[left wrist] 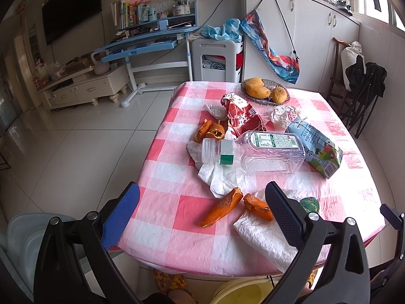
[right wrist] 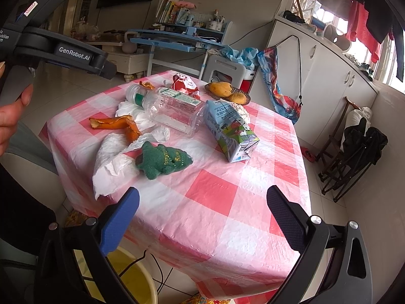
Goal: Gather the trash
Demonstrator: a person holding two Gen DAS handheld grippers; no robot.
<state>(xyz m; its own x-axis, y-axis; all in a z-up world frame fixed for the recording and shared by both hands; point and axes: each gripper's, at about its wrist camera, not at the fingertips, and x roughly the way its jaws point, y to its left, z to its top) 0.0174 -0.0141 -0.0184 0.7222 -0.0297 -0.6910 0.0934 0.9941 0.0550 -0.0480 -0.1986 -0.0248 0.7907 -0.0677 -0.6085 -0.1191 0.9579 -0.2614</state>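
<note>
Trouble ahead: both my left gripper (left wrist: 202, 209) and right gripper (right wrist: 202, 212) gape empty; long orange peel strip (left wrist: 220, 207) lies near on thin white tissue (left wrist: 263, 233), which could snag.

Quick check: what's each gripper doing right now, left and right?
Left gripper: open, empty, poised above the orange peel.
Right gripper: open, empty, over the checked tablecloth.

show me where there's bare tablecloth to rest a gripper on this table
Free: the near right corner of the pink checked tablecloth, in front of the green knitted toy and the blue milk carton; also the near left edge beside the long orange peel. Crowded: the middle, around the clear plastic bottle, white tissues and red snack bag.
</note>
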